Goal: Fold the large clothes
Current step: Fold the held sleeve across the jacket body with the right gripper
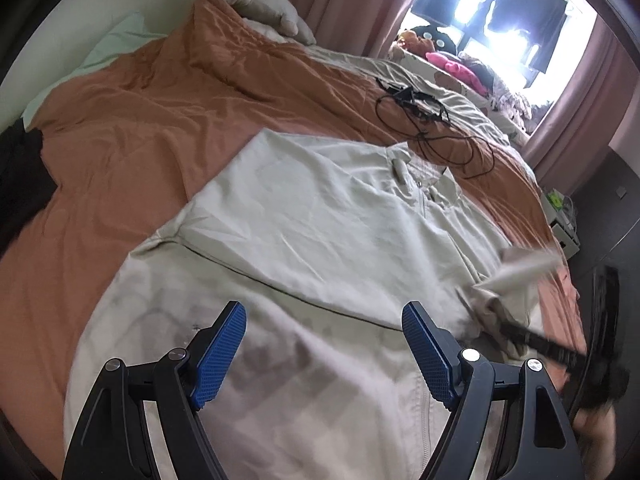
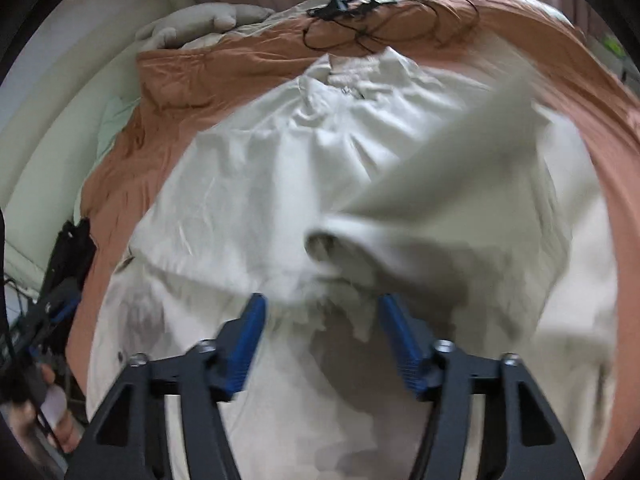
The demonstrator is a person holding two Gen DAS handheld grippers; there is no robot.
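Observation:
A large pale beige zip jacket (image 1: pixel 320 224) lies spread on the orange bedspread (image 1: pixel 132 152), its left side folded over the body. My left gripper (image 1: pixel 324 316) is open and empty, hovering over the jacket's lower part. My right gripper (image 2: pixel 320 304) is open above the jacket (image 2: pixel 248 184). A blurred sleeve (image 2: pixel 440 176) hangs in the air just ahead of its fingers; its cuff end is near the gap between them. In the left wrist view the right gripper (image 1: pixel 496 312) shows blurred at the right with the sleeve end (image 1: pixel 524 268) at its tip.
A tangle of black cable (image 1: pixel 424 116) lies on the bed beyond the jacket collar. A grey pillow (image 1: pixel 264 4) sits at the headboard. Dark clothing (image 1: pixel 20 184) lies at the bed's left edge. A window with curtains and heaped items (image 1: pixel 460 64) stands at the far side.

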